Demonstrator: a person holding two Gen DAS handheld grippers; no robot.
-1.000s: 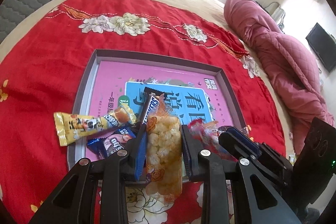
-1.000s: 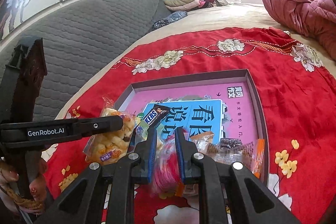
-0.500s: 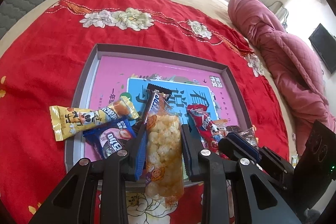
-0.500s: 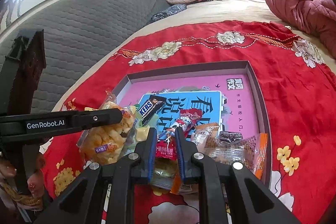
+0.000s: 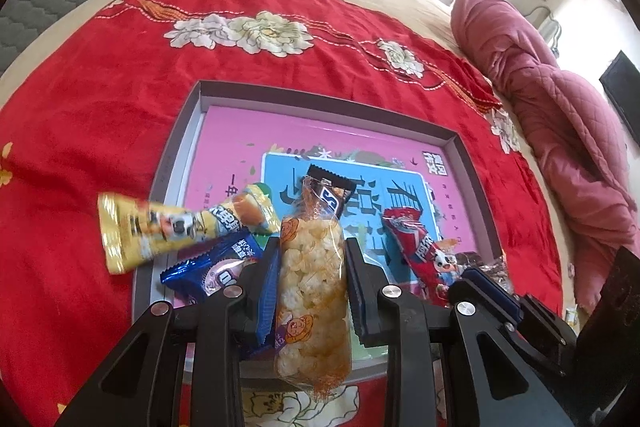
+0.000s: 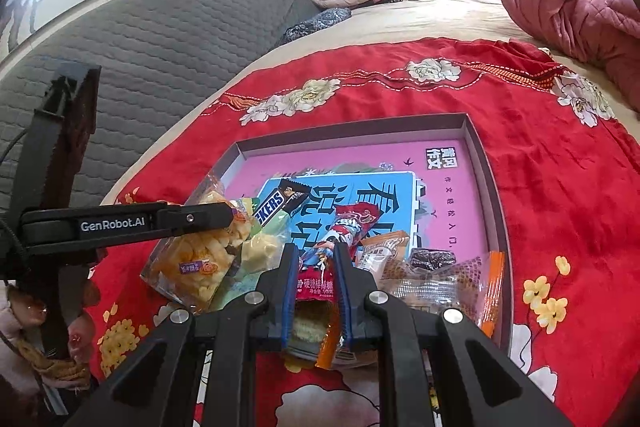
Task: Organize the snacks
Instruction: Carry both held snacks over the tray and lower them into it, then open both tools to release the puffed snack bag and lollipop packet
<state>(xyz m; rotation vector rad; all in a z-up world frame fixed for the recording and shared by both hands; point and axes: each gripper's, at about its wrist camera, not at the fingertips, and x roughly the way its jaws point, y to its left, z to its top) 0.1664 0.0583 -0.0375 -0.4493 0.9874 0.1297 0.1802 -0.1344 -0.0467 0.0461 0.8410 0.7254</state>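
My left gripper (image 5: pixel 312 247) is shut on a clear pack of yellow puffed snack (image 5: pixel 312 287), held over the near edge of a grey tray (image 5: pixel 320 95) lined with a pink and blue sheet. My right gripper (image 6: pixel 315 253) is shut on a red candy packet (image 6: pixel 348 223), which reaches out over the tray (image 6: pixel 352 135). A Snickers bar (image 5: pixel 332 191), a yellow snack bar (image 5: pixel 160 231) and a blue Oreo pack (image 5: pixel 208 271) lie at the tray's near left. In the right wrist view the puffed snack pack (image 6: pixel 192 263) shows at the left.
Several wrapped snacks, one dark (image 6: pixel 432 259) and one with orange ends (image 6: pixel 472 279), lie in the tray's near right corner. The tray rests on a red flowered blanket (image 5: pixel 100 107) on a bed. A pink quilt (image 5: pixel 560 115) lies at the right, a grey headboard (image 6: pixel 160 39) at the left.
The red packet in my right gripper has straightened and now reaches forward over the tray. My left gripper keeps its hold on the puffed snack pack and has barely moved.
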